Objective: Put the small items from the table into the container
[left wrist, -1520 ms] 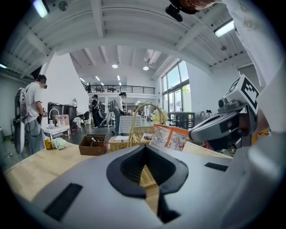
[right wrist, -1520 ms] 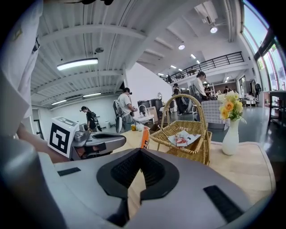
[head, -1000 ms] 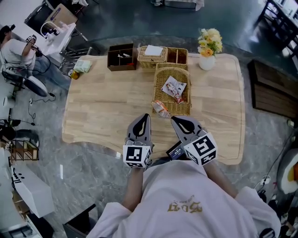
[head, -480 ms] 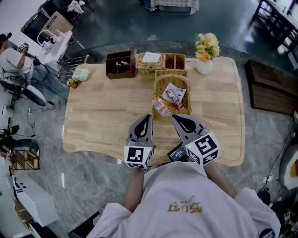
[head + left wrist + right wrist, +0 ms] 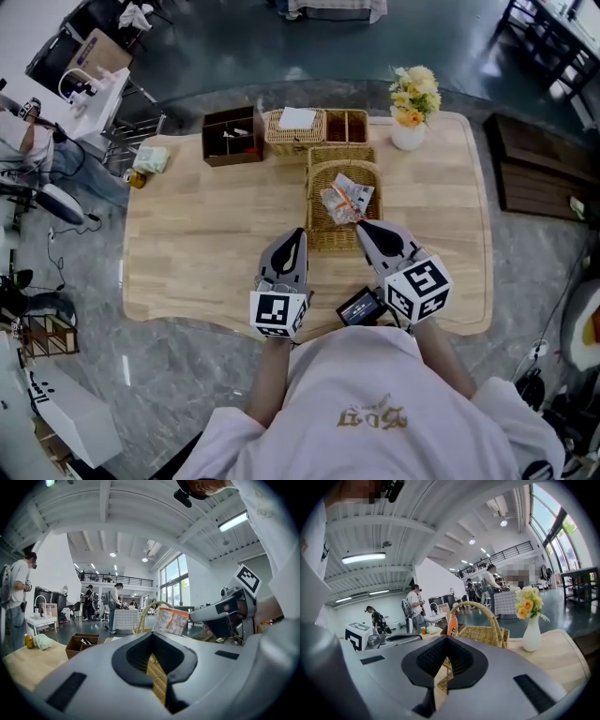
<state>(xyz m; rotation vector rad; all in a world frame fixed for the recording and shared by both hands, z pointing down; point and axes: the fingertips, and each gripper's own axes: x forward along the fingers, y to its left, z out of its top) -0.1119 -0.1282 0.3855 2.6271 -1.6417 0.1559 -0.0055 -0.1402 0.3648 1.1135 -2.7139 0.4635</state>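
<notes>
A wicker basket (image 5: 323,234) with an arched handle stands mid-table; a white snack packet (image 5: 362,193) lies in it. My right gripper (image 5: 360,225) is shut on a second, orange-printed snack packet (image 5: 334,201) and holds it over the basket's near end. The left gripper view shows that packet (image 5: 171,620) pinched upright beside the handle (image 5: 140,616). In the right gripper view its orange edge (image 5: 452,623) sticks up past the shut right gripper (image 5: 443,667). My left gripper (image 5: 294,234) is shut and empty, just left of the basket; in its own view the left gripper (image 5: 157,670) faces the wicker wall.
At the table's back stand a brown box (image 5: 230,137), a compartmented wicker tray (image 5: 323,126) and a white vase of flowers (image 5: 410,131). A green cloth and a bottle (image 5: 148,159) sit at the far left corner. A black device (image 5: 359,306) lies near the front edge. People stand far left.
The right gripper has carried the orange packet from the table at the basket's front left corner up and over the basket. The left gripper drifted slightly forward.
</notes>
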